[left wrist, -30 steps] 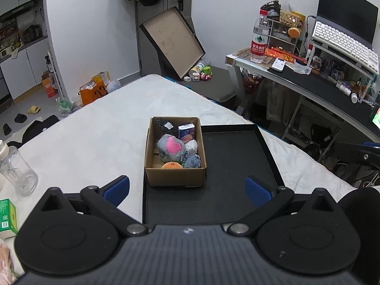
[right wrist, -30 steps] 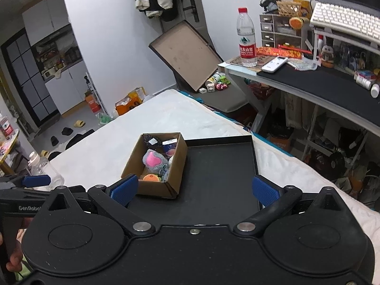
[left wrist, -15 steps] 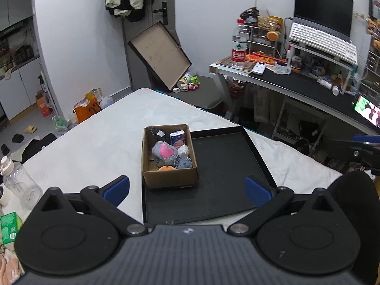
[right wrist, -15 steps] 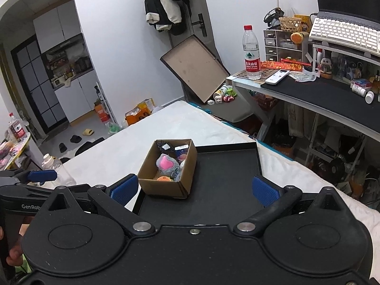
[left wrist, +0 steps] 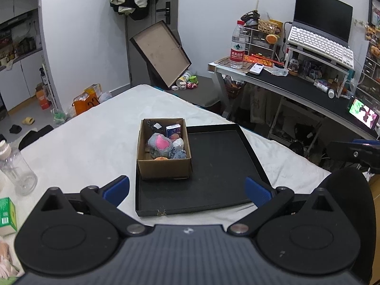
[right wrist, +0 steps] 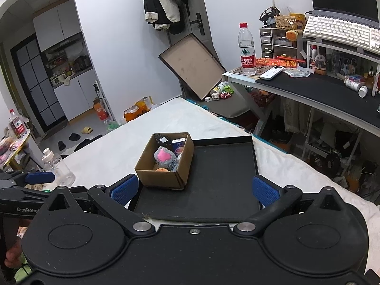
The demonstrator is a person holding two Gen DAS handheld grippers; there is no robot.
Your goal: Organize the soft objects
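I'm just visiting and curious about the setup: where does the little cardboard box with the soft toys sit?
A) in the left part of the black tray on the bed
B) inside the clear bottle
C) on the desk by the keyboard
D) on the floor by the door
A: the cardboard box stands inside the black tray, against its left rim.

Both views evenly lit, soft indoor light from overhead, cool white cast. Cardboard box [left wrist: 164,152] throws only a faint shadow on the tray around it. Sharp there, no motion blur. Heavy fisheye bending toward the edges, corners vignetted black.
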